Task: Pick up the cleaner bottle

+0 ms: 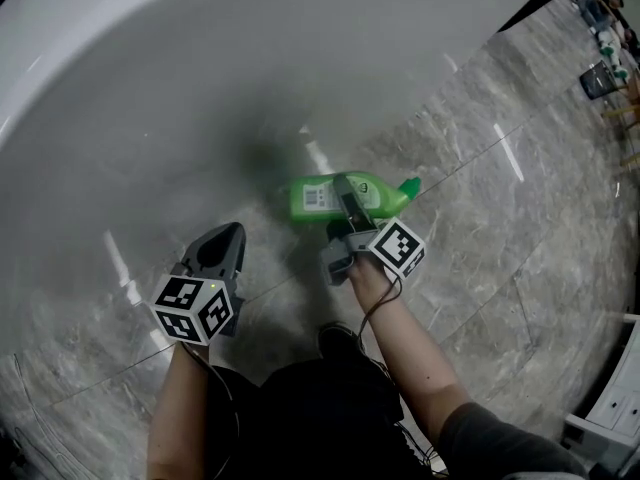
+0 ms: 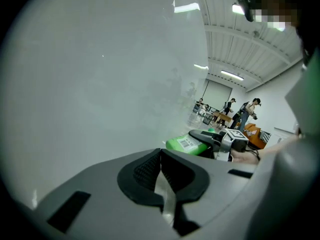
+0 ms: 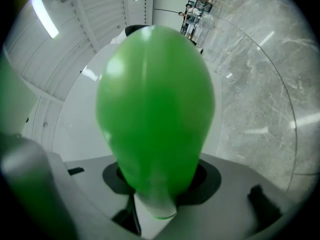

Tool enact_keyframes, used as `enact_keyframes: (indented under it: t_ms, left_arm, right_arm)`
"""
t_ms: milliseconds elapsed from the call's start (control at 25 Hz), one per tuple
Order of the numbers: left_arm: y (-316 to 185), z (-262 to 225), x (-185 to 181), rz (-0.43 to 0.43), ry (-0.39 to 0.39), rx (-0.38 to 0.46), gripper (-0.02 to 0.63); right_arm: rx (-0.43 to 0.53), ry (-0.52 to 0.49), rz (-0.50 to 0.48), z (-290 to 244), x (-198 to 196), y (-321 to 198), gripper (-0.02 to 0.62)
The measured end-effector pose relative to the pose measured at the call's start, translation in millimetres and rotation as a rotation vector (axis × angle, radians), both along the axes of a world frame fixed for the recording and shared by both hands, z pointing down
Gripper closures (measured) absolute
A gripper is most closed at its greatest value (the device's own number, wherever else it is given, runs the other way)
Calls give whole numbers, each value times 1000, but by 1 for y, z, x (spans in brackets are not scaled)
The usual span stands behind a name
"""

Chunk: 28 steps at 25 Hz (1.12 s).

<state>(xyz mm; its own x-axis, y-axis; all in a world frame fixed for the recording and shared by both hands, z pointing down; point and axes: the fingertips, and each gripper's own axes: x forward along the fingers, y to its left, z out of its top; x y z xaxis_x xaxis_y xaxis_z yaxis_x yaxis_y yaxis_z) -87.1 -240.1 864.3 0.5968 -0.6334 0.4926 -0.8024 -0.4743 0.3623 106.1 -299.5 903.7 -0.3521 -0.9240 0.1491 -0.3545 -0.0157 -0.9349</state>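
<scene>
The right hand-held gripper (image 1: 346,196) has its jaws clamped part-closed on the green plastic cleaner bottle (image 1: 383,200). The bottle is on its side, apparently just off the grey marble floor (image 1: 520,268) beside the white curved tub (image 1: 200,68), likely for lifting. The left hand-held gripper (image 1: 230,233) hangs closed and empty, well apart and out of the way.

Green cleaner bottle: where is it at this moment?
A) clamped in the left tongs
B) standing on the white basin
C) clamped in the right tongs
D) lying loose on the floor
C: the right gripper view shows the green cleaner bottle between the right tongs, and the head view shows them clamped across it.
</scene>
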Motion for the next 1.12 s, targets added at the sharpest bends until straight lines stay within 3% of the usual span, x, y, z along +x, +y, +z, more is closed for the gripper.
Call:
enact_keyframes:
  t_ms: [360, 560, 880, 1120]
  left_arm:
    - [39, -104, 9, 36, 32, -16, 592]
    - [51, -163, 3, -10, 55, -52, 592]
    - [90, -321, -8, -97, 71, -50, 592]
    - [120, -431, -20, -138, 111, -47, 591]
  right_arm:
    - [23, -73, -51, -135, -5, 56, 400]
    - [36, -69, -125, -211, -20, 66, 400]
    - [81, -124, -224, -387, -38, 94, 400]
    - [63, -157, -235, -490, -61, 124, 399]
